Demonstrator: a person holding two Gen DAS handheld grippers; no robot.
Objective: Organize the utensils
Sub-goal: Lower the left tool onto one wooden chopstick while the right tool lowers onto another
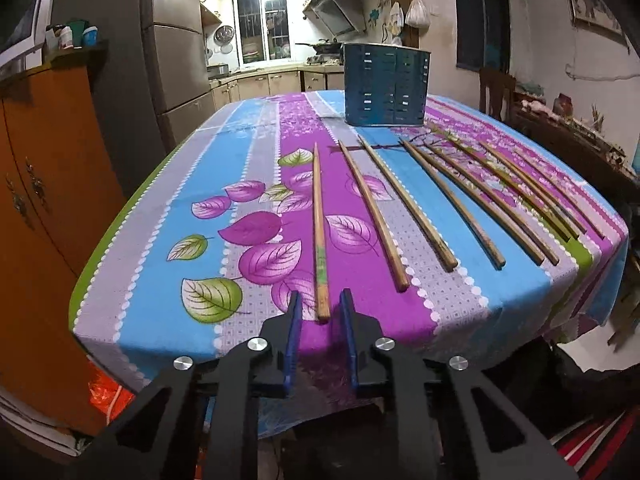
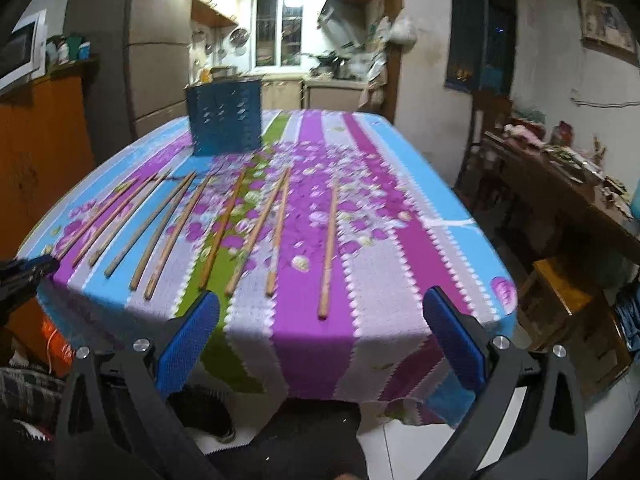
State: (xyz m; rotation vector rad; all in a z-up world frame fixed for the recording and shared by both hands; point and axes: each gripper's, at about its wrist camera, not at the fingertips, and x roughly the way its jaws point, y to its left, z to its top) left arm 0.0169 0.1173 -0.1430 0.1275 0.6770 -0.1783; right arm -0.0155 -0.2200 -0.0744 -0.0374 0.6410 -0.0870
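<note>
Several wooden chopsticks lie side by side on the striped, leaf-patterned tablecloth (image 1: 248, 160). My left gripper (image 1: 321, 299) straddles the near end of the leftmost chopstick (image 1: 320, 236); its blue pads stand close on either side with a thin gap showing, not pressing. A dark blue perforated utensil holder (image 1: 386, 84) stands upright at the far side of the table, also visible in the right wrist view (image 2: 226, 120). My right gripper (image 2: 320, 296) is wide open at the near table edge, and the near tip of the rightmost chopstick (image 2: 329, 248) lies between its fingers, untouched.
The table's near edge drops off just under both grippers. An orange cabinet (image 1: 44, 168) stands to the left and a cluttered wooden side table (image 2: 560, 168) with a stool to the right. The left gripper's body (image 2: 24, 274) shows at the right wrist view's left edge.
</note>
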